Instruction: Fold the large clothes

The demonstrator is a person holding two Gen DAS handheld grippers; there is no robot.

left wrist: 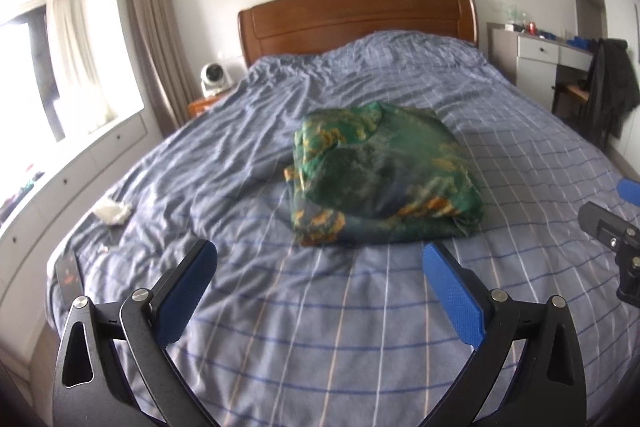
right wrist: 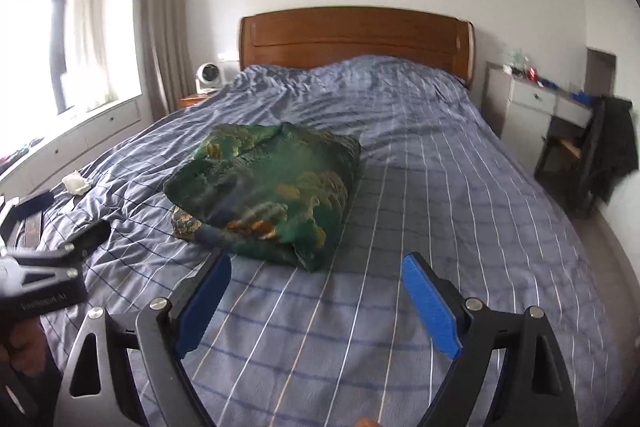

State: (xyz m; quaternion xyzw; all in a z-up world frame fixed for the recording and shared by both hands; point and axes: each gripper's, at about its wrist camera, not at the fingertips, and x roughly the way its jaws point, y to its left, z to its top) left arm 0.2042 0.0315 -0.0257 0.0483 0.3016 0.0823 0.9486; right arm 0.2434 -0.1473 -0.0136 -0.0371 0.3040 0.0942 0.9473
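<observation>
A green garment with orange and gold print (left wrist: 380,179) lies folded into a thick bundle on the blue checked bed cover (left wrist: 320,339), near the middle of the bed. My left gripper (left wrist: 320,253) hovers just short of the bundle's near edge, its blue pads wide apart with nothing between them. In the right wrist view the same bundle (right wrist: 268,187) lies ahead and to the left of my right gripper (right wrist: 318,263), which is open and empty above the cover (right wrist: 400,347). Each gripper shows at the edge of the other's view, and neither touches the garment.
A crumpled white cloth (left wrist: 113,213) and a dark flat object (left wrist: 66,273) lie near the bed's left edge. Behind are the wooden headboard (left wrist: 356,15) and a small white fan (left wrist: 214,79). At the right stand a desk (left wrist: 536,55) and a chair with a dark jacket (left wrist: 612,87).
</observation>
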